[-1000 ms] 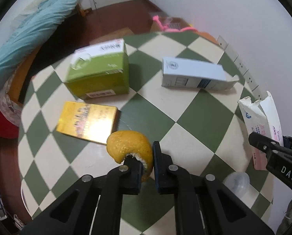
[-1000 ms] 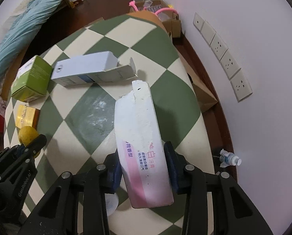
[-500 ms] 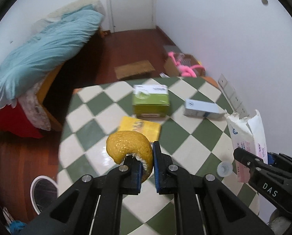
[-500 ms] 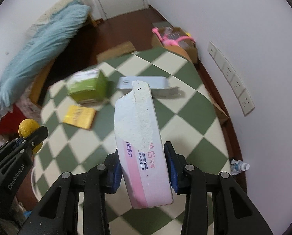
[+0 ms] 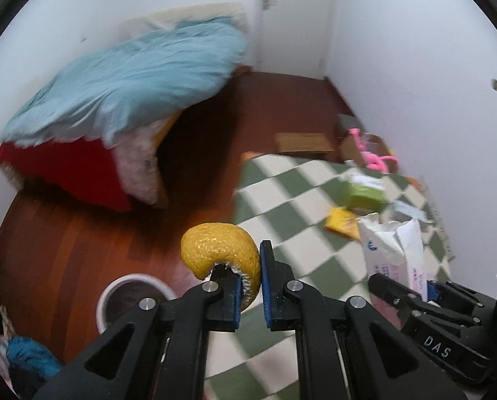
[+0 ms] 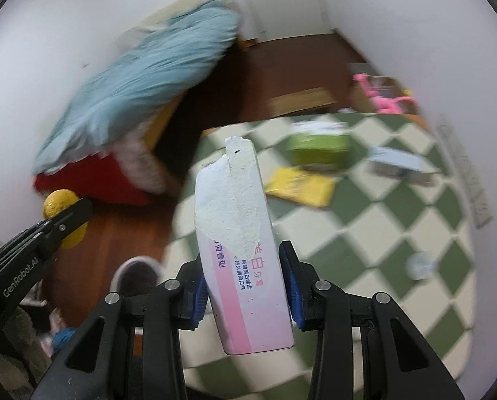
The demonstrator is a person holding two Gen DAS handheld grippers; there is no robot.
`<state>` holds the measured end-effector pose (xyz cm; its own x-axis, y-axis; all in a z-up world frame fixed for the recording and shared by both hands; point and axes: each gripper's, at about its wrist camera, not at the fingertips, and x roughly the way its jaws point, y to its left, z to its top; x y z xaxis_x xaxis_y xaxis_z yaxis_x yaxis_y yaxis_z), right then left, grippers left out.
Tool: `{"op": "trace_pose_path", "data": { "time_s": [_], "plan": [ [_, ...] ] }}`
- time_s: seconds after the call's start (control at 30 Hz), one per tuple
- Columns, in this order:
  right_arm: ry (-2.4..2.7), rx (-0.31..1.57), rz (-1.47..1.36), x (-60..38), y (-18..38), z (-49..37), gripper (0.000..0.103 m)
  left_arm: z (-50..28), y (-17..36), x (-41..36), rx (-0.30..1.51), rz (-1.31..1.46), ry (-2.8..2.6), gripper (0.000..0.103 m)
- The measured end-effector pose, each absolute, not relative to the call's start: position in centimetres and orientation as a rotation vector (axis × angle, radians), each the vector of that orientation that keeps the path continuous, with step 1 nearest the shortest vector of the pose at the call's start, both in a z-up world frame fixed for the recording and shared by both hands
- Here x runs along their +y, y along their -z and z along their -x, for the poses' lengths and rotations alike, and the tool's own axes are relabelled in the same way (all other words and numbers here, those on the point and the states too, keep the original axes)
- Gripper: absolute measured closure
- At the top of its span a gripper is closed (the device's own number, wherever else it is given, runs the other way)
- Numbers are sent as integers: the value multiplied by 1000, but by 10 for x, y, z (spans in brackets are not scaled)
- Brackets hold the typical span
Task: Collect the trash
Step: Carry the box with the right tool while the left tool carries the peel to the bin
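The curled orange peel sits just above the middle of the left wrist view, pinched by one thin edge between the blue-padded fingers of the left gripper, which are pressed almost together on it; a grip on the rim, I judge, because the rind's dome is too wide and springy to clamp whole. In the right wrist view the torn white-and-pink toothpaste box stands up the centre of the frame, squeezed across its narrow sides near the printed lower end by the right gripper, its ragged open end pointing away from the camera, which keeps the long carton from swinging. Both pieces hang in the air, clear of the green-and-white chequered bench that fills the lower right of the left view. On the wooden floor at the lower left stands a white-rimmed waste bin, round and open; its inside looks dark and what it holds I cannot tell. It lies below and left of the peel, so both loads seem bound for it, and each should be freed only once squarely over the rim. Left on the bench, toward the right of the right view, are a green box, a flat yellow box, a pale blue carton and a small clear cap, apart from one another. A blue quilt covers the bed at the upper left.
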<state>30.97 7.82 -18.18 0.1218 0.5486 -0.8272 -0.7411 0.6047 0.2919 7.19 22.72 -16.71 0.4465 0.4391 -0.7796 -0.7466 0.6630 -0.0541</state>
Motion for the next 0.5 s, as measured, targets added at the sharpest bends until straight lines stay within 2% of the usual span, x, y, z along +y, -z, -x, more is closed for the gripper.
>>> {"op": "trace_pose_path", "data": {
  "time_s": [0.2,0.5],
  "plan": [
    [-1109,1188,286,158,219,-215,62,17,211,290,883,550,-889,96],
    [-1186,1405,467,263,328,-114,62,124,323,372,1006,893,-983,95]
  ]
}}
